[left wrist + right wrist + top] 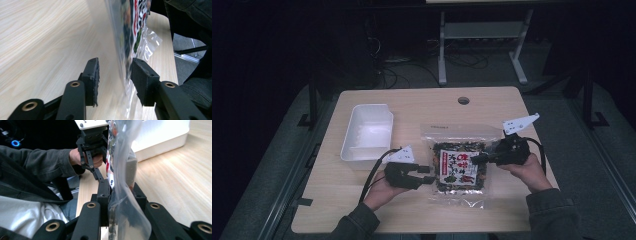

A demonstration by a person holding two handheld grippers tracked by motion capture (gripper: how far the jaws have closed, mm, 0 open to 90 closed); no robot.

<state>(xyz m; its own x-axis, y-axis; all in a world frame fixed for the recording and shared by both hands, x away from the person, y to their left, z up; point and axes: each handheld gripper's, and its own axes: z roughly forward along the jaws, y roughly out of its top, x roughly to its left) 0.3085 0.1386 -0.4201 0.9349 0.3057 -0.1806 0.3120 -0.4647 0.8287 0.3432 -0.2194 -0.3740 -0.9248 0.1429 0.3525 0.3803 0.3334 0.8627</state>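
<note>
A clear snack bag [459, 167] with a red and white label and dark contents lies near the front of the wooden table [412, 100]. My right gripper [476, 159] comes in from the bag's right side. In the right gripper view its jaws [120, 192] are shut on the bag's clear plastic edge [122, 150]. My left gripper [429, 175] sits at the bag's left edge. In the left gripper view the bag [130, 32] stands between the jaws [115, 75], with a gap showing beside the left pad [93, 75], so that gripper is open.
A white rectangular tray [362, 159] stands on the left half of the table, just behind my left hand; it also shows as a white tray [162, 137] in the right gripper view. A round cable hole [463, 100] is near the far edge. Dark floor and desk legs lie beyond.
</note>
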